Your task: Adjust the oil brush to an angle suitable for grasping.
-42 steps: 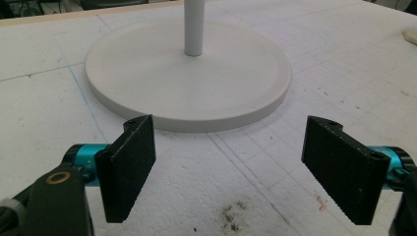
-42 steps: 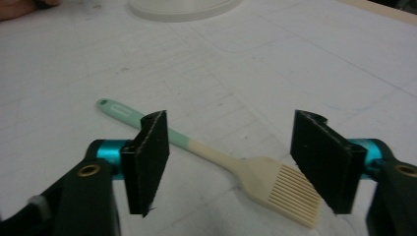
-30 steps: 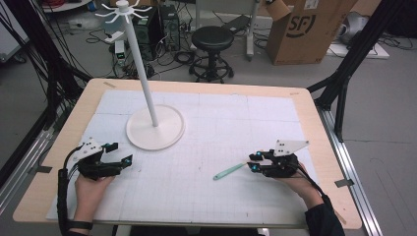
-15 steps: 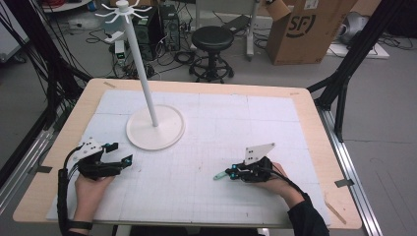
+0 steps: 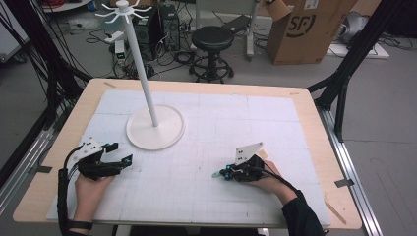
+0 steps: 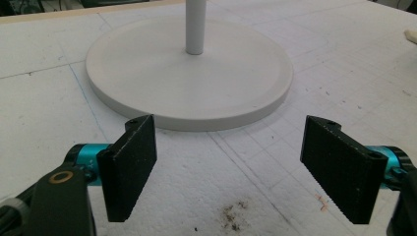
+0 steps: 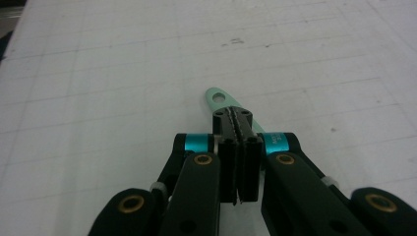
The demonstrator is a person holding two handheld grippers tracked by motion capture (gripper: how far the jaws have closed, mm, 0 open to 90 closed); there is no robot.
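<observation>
Right gripper clamped on a green strip

The strip's long axis runs straight ahead of the shut jaws, holed end pointing away, low over the white gridded table; most of its length is hidden between them. The left gripper gapes wide, holding nothing, the stand just ahead. A stool and box stand beyond.

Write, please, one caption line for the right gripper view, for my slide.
Right gripper shut on a thin mint-green handle with a hole at its tip, low over the white gridded mat.
</observation>
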